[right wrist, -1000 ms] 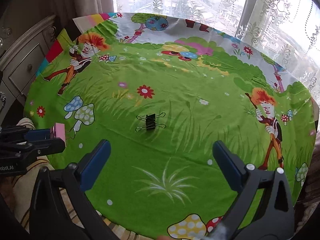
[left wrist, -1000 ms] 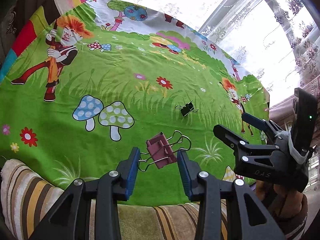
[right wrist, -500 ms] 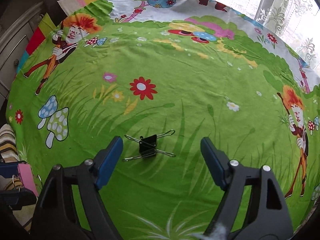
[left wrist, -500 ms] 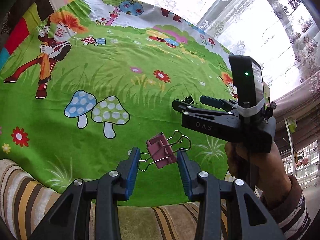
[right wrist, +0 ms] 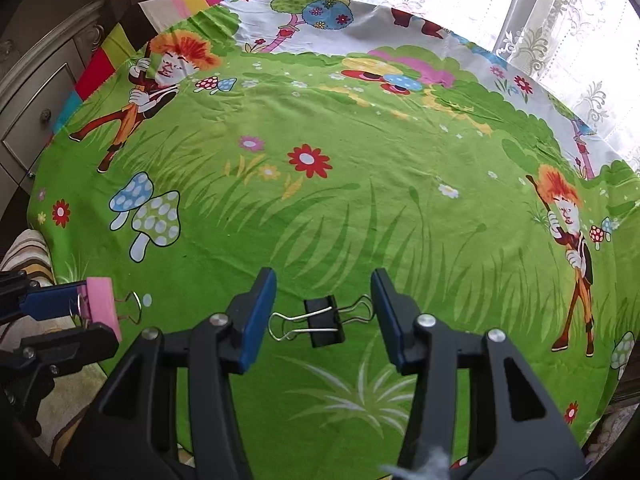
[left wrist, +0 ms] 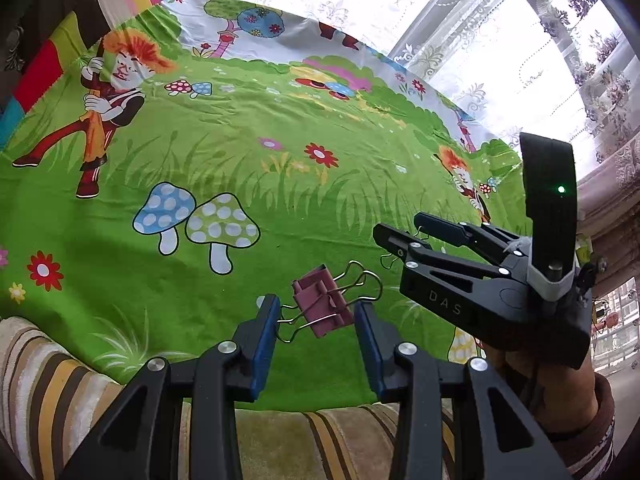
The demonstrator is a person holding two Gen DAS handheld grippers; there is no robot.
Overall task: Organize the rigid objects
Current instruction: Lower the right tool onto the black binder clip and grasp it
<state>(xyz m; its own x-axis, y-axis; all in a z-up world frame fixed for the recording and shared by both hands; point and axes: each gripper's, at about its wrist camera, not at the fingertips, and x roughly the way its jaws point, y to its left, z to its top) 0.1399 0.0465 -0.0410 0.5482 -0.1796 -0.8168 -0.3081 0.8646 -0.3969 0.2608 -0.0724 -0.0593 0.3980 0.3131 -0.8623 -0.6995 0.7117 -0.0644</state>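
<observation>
A: Left wrist view: left tongs (left wrist: 316,320) clamped on the pink binder clip (left wrist: 320,306) by its wire handles, lower centre of frame, held above the green tablecloth (left wrist: 240,160).

B: Right tongs?

A: Right tongs (right wrist: 323,316) have just been closing around the black binder clip (right wrist: 323,322), lower centre of the right wrist view. Clip lies on the cloth; pads at its wire loops, contact unclear. A hand (left wrist: 560,392) holds that tool.
</observation>
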